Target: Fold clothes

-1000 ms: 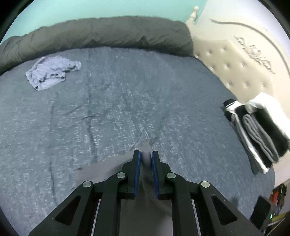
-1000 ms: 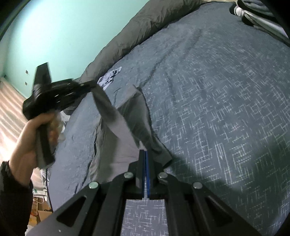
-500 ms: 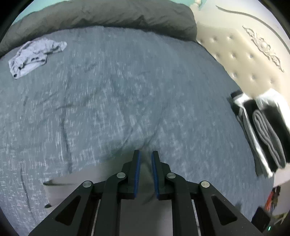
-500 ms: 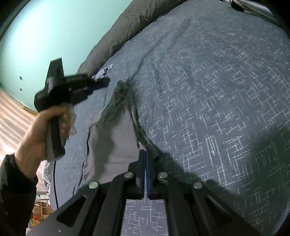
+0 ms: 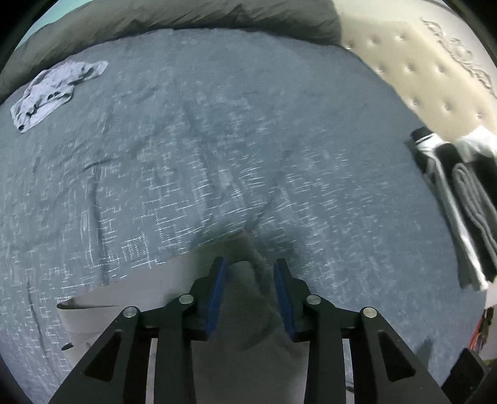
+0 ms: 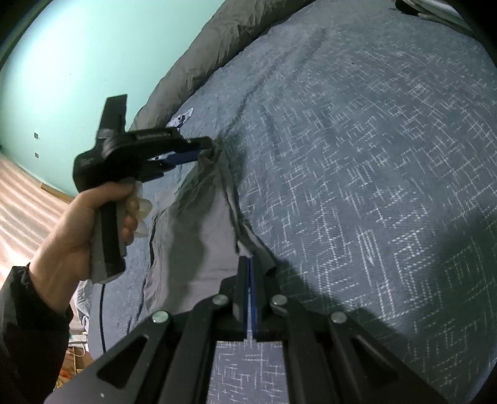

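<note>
Lowered since the earlier frame, left claw has just been opening, grey garment loose between its jaws | right claw pinched shut on garment's near edge | garment lies on bed | step: laying fold down; next: release, smooth | no writing legible.

Blue-grey patterned bedspread bearing flat grey garment, crumpled light-blue cloth, folded stack.

Grey garment; blue-grey bedspread, white dash pattern; dark grey duvet; cream headboard; mint wall.
</note>
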{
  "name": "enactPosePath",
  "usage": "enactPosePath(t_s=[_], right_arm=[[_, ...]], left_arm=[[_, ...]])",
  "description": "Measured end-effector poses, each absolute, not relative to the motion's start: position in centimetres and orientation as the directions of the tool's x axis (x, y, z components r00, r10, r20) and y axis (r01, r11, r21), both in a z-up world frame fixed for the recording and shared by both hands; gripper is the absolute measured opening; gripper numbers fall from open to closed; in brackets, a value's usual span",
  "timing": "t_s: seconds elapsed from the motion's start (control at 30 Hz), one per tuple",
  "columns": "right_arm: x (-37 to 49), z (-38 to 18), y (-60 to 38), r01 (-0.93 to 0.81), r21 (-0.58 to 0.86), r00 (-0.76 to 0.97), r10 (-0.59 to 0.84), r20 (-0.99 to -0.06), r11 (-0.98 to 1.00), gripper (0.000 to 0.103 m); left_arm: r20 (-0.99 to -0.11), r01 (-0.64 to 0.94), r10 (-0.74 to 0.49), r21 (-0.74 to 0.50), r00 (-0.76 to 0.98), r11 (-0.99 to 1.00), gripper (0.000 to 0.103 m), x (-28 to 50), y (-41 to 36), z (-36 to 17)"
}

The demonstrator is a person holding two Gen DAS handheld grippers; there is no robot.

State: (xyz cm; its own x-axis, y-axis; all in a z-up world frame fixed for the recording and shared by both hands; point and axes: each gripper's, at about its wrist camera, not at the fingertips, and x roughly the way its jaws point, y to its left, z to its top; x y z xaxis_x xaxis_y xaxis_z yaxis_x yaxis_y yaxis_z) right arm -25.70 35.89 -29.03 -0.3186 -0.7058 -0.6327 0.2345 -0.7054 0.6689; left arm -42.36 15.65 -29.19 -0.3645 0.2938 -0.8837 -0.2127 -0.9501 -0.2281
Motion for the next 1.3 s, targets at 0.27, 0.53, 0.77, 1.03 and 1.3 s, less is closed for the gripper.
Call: enactPosePath(t_s=[0.27, 0.53, 0.77, 1.03, 1.3], right_arm=[[-25.8, -29.3, 35.8, 0.22, 0.683, -0.308, -0.713, -0.629, -0.697, 0.0], [-25.8, -29.4, 35.7, 0.222, 0.689, -0.309, -0.72, -0.622, -0.69, 0.0], [-25.8, -29.4, 36.1, 0.213, 0.691, -0.313, -0.719, -0.621, -0.69, 0.001], [-25.4, -29.4, 36.1, 0.216, 0.695, -0.305, -0.723, -0.62, -0.686, 0.001], [-25.5, -29.4, 35.8, 0.207, 0.698, -0.307, -0.723, -0.619, -0.685, 0.0]], left_arm=[[-0.869, -0.197, 0.284, -0.221, -0.405, -0.955, 0.01, -41.4, 14.5, -28.6], [-0.797, -0.147, 0.287, -0.247, -0.531, -0.958, 0.008, -40.7, 12.8, -24.8], [-0.826, -0.145, 0.278, -0.237, -0.49, -0.961, 0.008, -43.2, 14.7, -26.7], [-0.843, -0.129, 0.283, -0.252, -0.458, -0.959, 0.008, -43.9, 15.7, -29.3], [-0.814, -0.157, 0.369, -0.335, -0.448, -0.929, 0.034, -43.4, 14.0, -27.9]])
